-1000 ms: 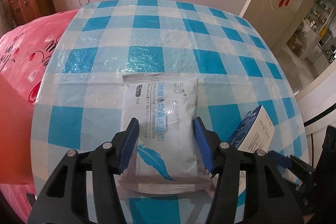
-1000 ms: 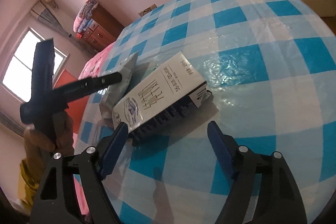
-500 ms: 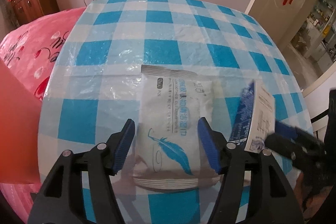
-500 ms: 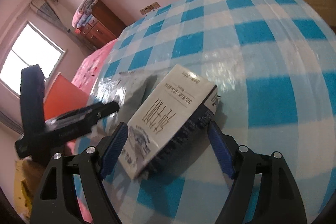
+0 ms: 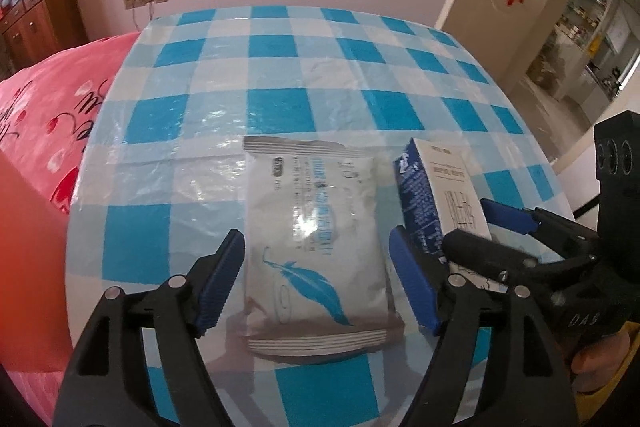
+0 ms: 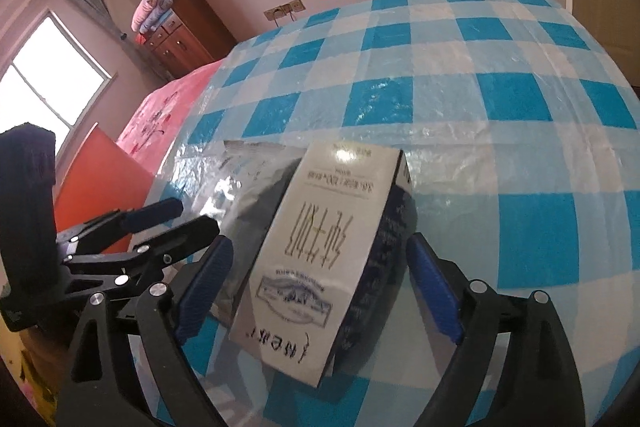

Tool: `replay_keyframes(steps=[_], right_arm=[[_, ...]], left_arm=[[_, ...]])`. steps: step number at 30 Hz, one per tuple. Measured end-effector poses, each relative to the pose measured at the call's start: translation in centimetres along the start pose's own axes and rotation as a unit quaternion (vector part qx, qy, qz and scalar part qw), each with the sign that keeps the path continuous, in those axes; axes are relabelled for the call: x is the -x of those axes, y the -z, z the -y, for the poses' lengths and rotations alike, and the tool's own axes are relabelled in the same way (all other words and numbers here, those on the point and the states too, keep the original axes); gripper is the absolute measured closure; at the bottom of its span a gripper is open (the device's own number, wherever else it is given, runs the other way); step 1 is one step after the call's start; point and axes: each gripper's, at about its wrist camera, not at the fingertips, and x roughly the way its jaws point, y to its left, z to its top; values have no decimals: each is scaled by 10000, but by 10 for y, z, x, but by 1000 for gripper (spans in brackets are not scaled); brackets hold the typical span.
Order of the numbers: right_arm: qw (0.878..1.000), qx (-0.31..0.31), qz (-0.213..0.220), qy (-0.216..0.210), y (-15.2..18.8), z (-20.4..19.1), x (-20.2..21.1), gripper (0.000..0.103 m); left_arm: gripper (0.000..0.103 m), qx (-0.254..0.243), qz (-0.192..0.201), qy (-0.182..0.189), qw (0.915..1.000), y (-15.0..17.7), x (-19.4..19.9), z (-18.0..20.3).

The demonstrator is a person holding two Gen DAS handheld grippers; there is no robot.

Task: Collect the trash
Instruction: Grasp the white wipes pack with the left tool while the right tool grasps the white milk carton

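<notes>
A silver-white wipes pouch with a blue feather print (image 5: 316,247) lies flat on the blue-and-white checked table. My left gripper (image 5: 320,283) is open, its blue pads on either side of the pouch's near half. A white and dark blue carton (image 6: 320,259) lies just right of the pouch, also in the left wrist view (image 5: 440,203). My right gripper (image 6: 320,287) is open and straddles the carton without pressing it; it shows in the left wrist view (image 5: 476,231). The pouch (image 6: 244,179) lies partly behind the carton, and my left gripper (image 6: 168,223) is at the left.
The checked table (image 5: 280,75) has its near edge just under the grippers. A pink bed (image 5: 48,99) and an orange panel (image 6: 96,183) lie to the left. A wooden dresser (image 6: 180,27) stands by the far wall. A doorway (image 5: 560,39) opens at the right.
Both grippers have moved in over their objects. The right gripper came from beside the carton to straddling it. The left gripper stays open around the pouch, now seen from a lower angle.
</notes>
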Motion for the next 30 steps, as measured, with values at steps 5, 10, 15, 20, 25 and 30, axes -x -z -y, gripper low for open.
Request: replay_keyframes(steps=[5,10,15,20,25,30], right_arm=[[9998,76,-93,151,8,-3,0,16],[9994,210,-177,222,13,-9,-3,15],[9970,563,-185,493,16,-14,-6,15],[9912,760,-146,1071,17,-6,0,15],[9928,520,-63,1080,14,14,8,15],[9926,717,63,981,7,7,5,15]], left_arm=[[26,-98,-74,-112,9999,0,-9,4],[23,-149,-116,-163,9997,-2,-14,5],[20,-123,-275,-178,9994,-2,-25,3],[18,-204,-270,-289,9990,0,-30,7],[18,-263,-184,-547,9980,2,-32,14],[23,-352,-58,-836,9959,6,-33,22]])
